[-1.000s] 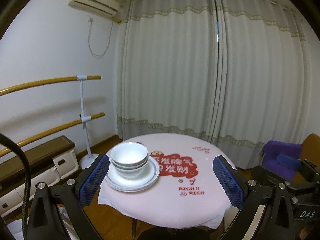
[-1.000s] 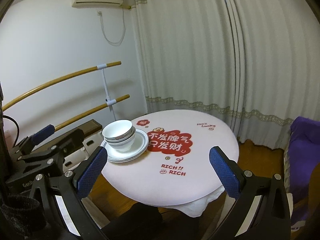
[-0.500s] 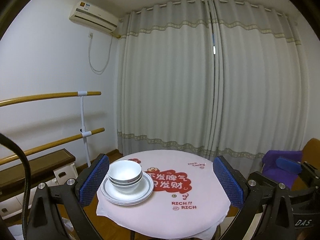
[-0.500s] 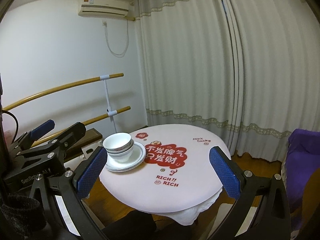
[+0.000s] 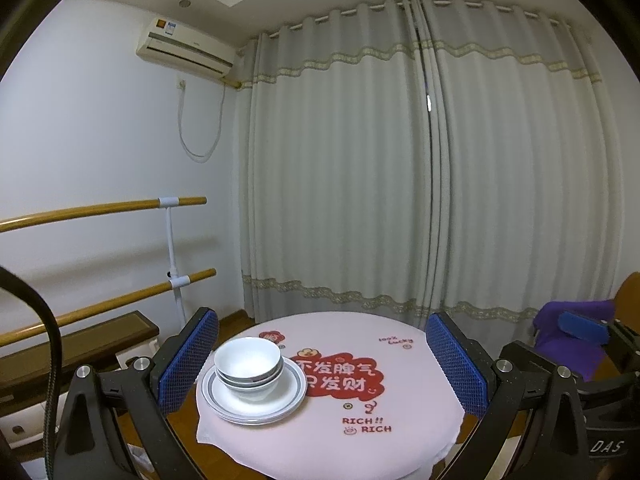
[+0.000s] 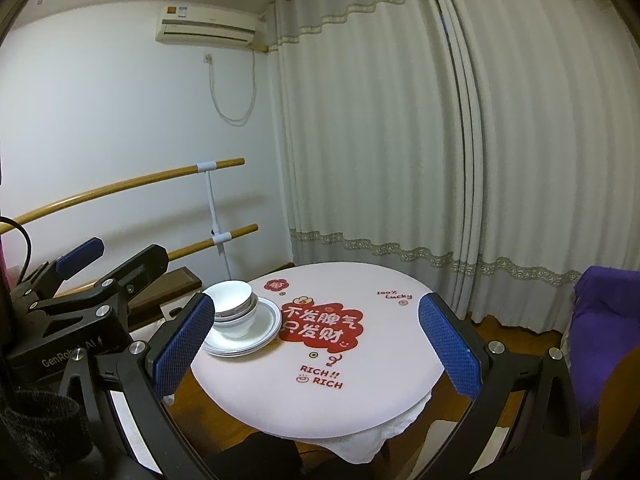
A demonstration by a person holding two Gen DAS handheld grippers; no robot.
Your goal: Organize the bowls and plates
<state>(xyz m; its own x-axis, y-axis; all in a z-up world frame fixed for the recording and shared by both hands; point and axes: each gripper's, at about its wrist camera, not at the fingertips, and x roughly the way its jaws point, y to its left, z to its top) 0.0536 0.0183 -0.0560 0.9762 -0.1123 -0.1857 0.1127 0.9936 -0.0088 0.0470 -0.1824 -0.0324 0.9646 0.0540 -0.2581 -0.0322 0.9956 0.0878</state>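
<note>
Table [image 6: 360, 408] legs hidden under cloth. Count of nested bowls [image 5: 247, 364] and stacked plates [image 5: 288, 394] unclear. Left pad of right gripper [image 6: 316, 344] covers bowls' left edge. Purple seat [image 6: 600, 320], right of table, cut by frame edge.

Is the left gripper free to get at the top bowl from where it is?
Probably yes. The left gripper is open and empty, and the top bowl sits uncovered on the stack, nothing between them. It is some way off the table, though.

Dim, even indoor light, sharp focus, soft shadows (strong fisheye bending and dark corners).
</note>
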